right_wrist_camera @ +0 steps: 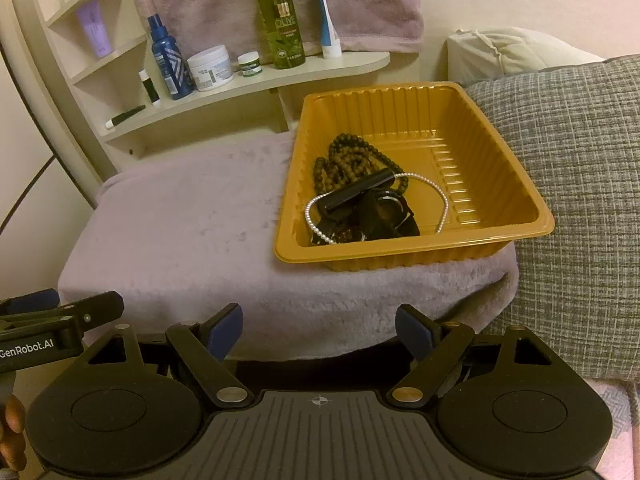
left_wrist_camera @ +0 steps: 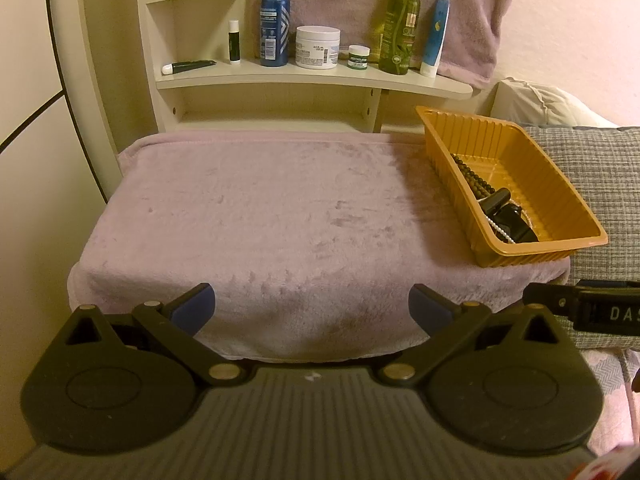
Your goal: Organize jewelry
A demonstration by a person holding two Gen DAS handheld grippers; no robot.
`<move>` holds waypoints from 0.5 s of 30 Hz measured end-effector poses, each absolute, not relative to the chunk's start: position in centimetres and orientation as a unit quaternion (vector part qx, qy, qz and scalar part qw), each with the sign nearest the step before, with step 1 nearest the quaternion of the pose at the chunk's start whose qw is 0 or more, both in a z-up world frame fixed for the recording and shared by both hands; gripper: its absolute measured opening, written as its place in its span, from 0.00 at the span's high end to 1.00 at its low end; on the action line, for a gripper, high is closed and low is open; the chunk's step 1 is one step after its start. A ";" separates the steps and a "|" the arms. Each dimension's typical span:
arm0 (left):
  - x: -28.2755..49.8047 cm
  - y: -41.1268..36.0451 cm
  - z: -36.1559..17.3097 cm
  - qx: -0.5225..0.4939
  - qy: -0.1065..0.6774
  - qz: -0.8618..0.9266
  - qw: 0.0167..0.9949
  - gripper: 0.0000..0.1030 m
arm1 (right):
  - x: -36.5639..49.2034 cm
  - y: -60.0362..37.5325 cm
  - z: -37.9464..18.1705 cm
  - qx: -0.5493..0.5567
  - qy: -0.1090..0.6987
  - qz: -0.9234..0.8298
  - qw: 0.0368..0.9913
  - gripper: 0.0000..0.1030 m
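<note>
- Left gripper (left_wrist_camera: 311,305): jaws spread wide, nothing between them, hanging at the near edge of the lilac towel (left_wrist_camera: 248,216).
- Right gripper (right_wrist_camera: 319,330): likewise gaping and empty-handed, aimed toward the orange tray (right_wrist_camera: 496,184), well short of it.
- Tray at the towel's right end, against the grey cushion (right_wrist_camera: 568,184); all visible jewelry piled in its near-left part.
- Counted there: one dark wooden bead strand (right_wrist_camera: 352,156), one white pearl string (right_wrist_camera: 436,190), one black tube-shaped piece (right_wrist_camera: 360,190), plus a tangle of black items (right_wrist_camera: 384,218) too knotted to number.
- Likely stage: either finished or not yet begun; no telling which, towel otherwise bare.
- Next, if sorting onward: reach into the tray, pinch a single strand without dragging the tangle along.
- Behind, one shelf (left_wrist_camera: 280,74) of seven toiletries.
</note>
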State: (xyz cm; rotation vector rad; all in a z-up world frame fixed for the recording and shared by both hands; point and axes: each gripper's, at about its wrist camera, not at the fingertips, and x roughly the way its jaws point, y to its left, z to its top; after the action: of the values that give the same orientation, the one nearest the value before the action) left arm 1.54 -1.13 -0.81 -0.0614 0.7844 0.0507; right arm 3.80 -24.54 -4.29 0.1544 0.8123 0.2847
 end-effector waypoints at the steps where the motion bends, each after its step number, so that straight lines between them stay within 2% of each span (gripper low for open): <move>1: 1.5 -1.1 -0.8 -0.030 0.382 0.024 0.923 0.01 | 3.8 -24.5 -4.3 0.074 0.393 0.138 0.906 0.19; 15: 1.5 -1.2 -0.7 -0.030 0.380 0.022 0.924 0.01 | 3.7 -24.4 -4.2 0.075 0.393 0.138 0.906 0.19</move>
State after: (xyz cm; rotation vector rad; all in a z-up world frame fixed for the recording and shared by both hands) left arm 1.45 -1.17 -0.72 -0.0618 0.7800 0.0446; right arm 3.72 -24.43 -4.20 0.1544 0.8115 0.2846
